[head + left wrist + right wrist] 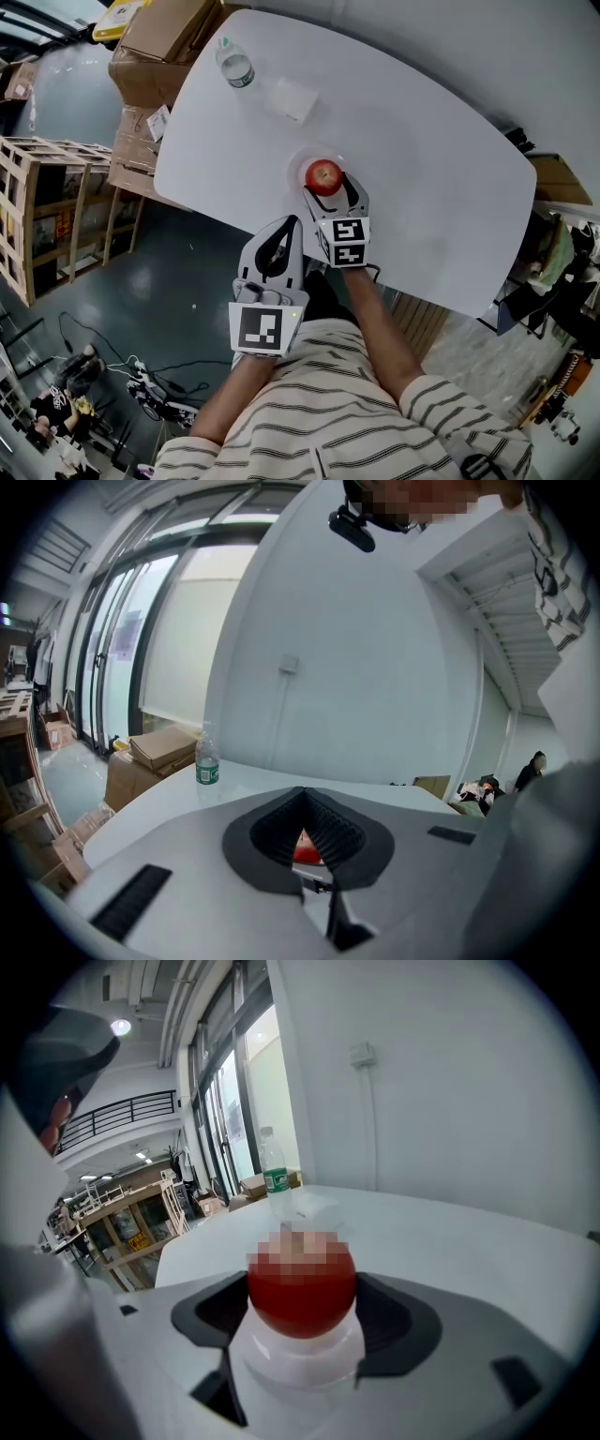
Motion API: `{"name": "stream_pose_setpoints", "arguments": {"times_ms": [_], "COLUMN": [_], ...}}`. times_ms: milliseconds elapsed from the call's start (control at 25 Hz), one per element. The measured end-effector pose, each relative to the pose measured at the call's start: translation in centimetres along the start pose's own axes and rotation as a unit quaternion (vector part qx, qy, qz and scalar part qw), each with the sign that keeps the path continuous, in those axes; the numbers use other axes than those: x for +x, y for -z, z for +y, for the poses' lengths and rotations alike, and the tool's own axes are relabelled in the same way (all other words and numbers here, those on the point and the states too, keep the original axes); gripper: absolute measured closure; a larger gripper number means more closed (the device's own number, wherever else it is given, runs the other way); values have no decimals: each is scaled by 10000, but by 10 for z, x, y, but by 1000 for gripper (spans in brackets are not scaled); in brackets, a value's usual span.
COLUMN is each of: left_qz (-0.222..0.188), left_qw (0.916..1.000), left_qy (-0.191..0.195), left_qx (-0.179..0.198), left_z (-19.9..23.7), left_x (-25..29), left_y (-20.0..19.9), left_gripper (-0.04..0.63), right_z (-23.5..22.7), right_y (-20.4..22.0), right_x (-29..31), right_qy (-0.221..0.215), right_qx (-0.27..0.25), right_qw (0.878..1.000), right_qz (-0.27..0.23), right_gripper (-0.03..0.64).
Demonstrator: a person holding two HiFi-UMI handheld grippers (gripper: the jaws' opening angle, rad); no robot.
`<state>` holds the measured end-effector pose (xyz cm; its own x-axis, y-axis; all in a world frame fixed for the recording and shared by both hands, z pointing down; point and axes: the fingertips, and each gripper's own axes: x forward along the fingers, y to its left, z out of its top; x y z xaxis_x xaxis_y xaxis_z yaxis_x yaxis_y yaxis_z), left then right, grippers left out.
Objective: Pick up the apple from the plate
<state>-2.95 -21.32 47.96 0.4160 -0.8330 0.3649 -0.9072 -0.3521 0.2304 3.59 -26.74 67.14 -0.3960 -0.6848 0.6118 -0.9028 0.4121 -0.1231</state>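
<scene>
A red apple [323, 175] sits on a small white plate [302, 157] near the front edge of the white table [431, 159]. My right gripper [329, 187] reaches over that edge, one jaw on each side of the apple, the dark pads pressed to its flanks. In the right gripper view the apple [302, 1302] fills the gap between the jaws of my right gripper [302, 1321], with the plate [295, 1368] still under it. My left gripper [287, 225] hangs short of the table, jaws together and holding nothing; through their slit a sliver of the apple [306, 853] shows.
A plastic water bottle [235, 64] and a small white square container [294, 98] stand at the table's far left. Cardboard boxes [159, 37] and a wooden crate [37, 216] are on the floor to the left. The table's front edge lies right under my right gripper.
</scene>
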Motion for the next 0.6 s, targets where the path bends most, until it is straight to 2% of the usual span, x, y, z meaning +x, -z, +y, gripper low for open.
{"name": "stream_pose_setpoints", "arguments": {"times_ms": [400,600], "left_qz": [-93,-300], "left_qw": [9998,9993], "left_qy": [-124,-106], "left_qx": [124,179], "left_z": [-2,-7], "left_x": [-16,-23], "left_y": [-9,-22], "left_gripper": [592,592], "right_z": [3,8], "right_y": [-31,-55], "right_x": [-38,-62], "right_qy": [-52,-105], "right_qx": [50,73], "right_qw": [9994,9979], "right_qz": [-351,-630], "right_gripper": [257,258]}}
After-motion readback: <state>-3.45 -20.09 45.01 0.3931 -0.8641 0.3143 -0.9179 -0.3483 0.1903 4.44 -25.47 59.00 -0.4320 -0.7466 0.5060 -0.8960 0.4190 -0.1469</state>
